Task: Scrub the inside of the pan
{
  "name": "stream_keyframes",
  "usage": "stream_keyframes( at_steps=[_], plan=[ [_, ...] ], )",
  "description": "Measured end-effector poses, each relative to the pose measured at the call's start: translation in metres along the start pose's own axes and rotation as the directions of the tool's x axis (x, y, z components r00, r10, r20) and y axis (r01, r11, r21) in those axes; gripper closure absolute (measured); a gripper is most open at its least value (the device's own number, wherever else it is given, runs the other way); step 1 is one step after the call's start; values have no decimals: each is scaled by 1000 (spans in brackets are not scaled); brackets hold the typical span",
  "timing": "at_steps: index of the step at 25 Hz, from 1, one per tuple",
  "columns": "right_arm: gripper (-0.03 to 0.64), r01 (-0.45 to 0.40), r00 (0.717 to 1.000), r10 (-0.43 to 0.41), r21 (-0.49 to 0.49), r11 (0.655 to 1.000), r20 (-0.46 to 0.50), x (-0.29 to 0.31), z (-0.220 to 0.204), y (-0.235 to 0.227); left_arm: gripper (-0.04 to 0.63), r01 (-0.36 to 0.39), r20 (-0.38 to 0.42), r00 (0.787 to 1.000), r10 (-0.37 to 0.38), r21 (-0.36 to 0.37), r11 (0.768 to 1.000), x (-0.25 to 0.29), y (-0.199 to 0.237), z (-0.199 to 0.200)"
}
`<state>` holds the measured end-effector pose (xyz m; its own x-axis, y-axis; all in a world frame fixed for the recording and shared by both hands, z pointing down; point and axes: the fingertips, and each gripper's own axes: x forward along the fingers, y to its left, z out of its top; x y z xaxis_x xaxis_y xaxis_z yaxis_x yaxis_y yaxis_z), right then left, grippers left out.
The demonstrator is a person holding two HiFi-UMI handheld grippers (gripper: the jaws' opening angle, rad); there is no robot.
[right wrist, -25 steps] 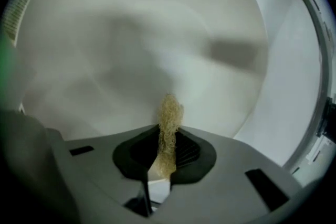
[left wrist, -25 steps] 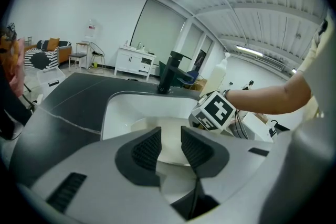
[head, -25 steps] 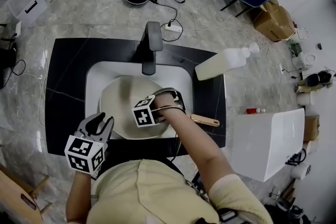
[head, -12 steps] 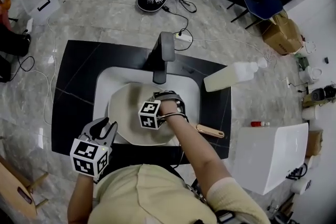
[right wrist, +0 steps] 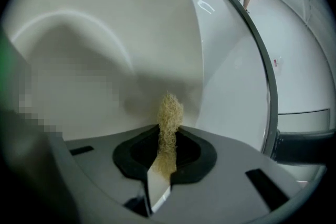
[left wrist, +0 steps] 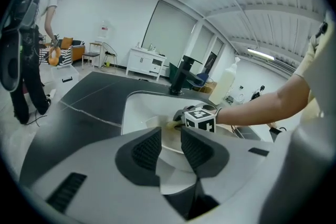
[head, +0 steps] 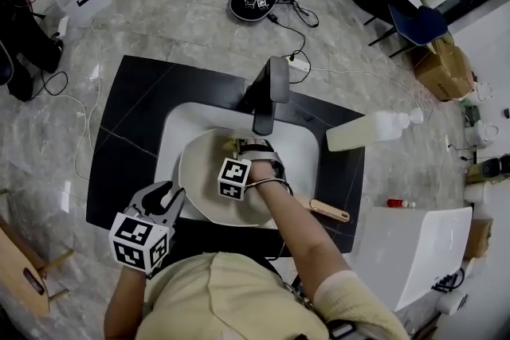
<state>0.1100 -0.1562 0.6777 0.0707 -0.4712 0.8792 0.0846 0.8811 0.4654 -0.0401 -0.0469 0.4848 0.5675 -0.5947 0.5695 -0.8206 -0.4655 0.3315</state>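
Observation:
A cream pan lies in the white sink, its wooden handle pointing right over the black counter. My right gripper is inside the pan, near its far side below the faucet. It is shut on a straw-coloured scrubber whose tuft touches the pan's inner wall. My left gripper hovers at the pan's near-left rim. In the left gripper view the left gripper has a narrow gap with nothing in it, and the pan lies beyond.
A black faucet overhangs the sink's far side. A white soap bottle lies on the counter at the right, with a small red item and a white box beyond. Cables lie on the floor, and a person stands at far left.
My right gripper has swept the scrubber leftward along the pan's far side, from right of the faucet to just left of it. The left gripper has stayed by the rim.

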Motion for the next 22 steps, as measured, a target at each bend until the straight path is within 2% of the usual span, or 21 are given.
stream_keyframes(
  at_steps=[6, 13, 18, 22],
  plan=[
    [555, 24, 994, -33, 93, 995, 103, -5, 30, -12, 474, -10, -5, 1000, 10, -6, 1000, -2, 4, -3],
    [555, -124, 966, 58, 256, 959, 251, -19, 52, -11, 474, 5, -11, 1000, -5, 12, 1000, 1, 1, -2],
    [555, -139, 967, 52, 350, 926, 248, -36, 40, -17, 474, 27, -20, 999, -27, 25, 999, 6, -3, -1],
    [555, -145, 980, 78, 383, 912, 185, -39, 19, -11, 474, 45, -32, 999, -44, 37, 998, 12, -7, -2]
  ],
)
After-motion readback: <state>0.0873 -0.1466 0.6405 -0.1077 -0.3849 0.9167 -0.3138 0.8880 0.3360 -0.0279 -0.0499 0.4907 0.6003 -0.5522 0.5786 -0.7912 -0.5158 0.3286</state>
